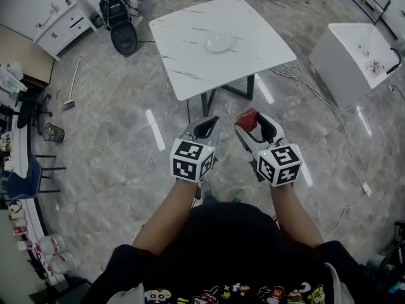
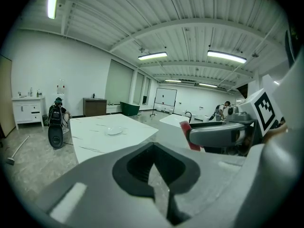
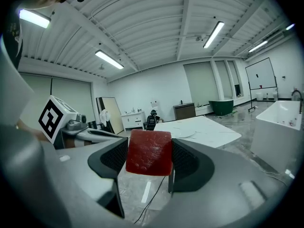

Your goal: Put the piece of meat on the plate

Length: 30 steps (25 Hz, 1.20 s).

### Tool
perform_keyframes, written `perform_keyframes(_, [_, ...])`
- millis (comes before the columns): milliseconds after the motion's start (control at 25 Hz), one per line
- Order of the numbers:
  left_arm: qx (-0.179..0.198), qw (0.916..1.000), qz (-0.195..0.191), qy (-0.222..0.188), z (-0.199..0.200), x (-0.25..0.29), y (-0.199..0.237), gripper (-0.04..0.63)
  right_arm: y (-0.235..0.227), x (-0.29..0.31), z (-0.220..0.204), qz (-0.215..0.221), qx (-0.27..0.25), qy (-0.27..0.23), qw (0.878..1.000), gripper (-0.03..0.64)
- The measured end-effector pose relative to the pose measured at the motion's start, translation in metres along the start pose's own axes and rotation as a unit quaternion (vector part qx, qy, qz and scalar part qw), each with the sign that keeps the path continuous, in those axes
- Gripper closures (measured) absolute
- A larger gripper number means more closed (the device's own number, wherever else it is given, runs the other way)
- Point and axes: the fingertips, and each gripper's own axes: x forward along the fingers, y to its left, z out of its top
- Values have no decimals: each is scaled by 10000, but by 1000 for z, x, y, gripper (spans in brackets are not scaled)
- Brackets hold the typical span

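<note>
A red block of meat (image 3: 148, 152) sits clamped between the dark pads of my right gripper (image 3: 148, 161), held above the floor. In the head view the meat (image 1: 247, 118) shows at the tips of the right gripper (image 1: 252, 126). My left gripper (image 1: 204, 132) hangs beside it, shut and empty, its jaws meeting in the left gripper view (image 2: 154, 175). A clear glass plate (image 1: 221, 42) lies near the middle of the white marble table (image 1: 190, 62) ahead; it shows small in the left gripper view (image 2: 114, 130) and in the right gripper view (image 3: 183, 134).
A white bathtub (image 1: 354, 59) stands right of the table, with a cable (image 1: 329, 106) trailing over the floor. A golf bag (image 1: 120, 24) and a white cabinet (image 1: 63, 24) are at the far left. A person (image 2: 222, 110) stands in the far background.
</note>
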Motion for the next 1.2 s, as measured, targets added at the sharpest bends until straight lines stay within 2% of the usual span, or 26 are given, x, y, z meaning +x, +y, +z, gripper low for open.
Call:
perform_keyframes(480, [4,9995,309,83,-11,22,-63,595,-45,-56,-20,214,93,-54,9997,302])
perform_keyframes(680, [21,9994,262,237,-25,26,-91,595,-58,-74,-33,215,177,-2,9996,302])
perform_keyframes(1200, [252,9992,98,279,-19,40,-121,595,-73,-96,-33,106,218,-160,9996,302])
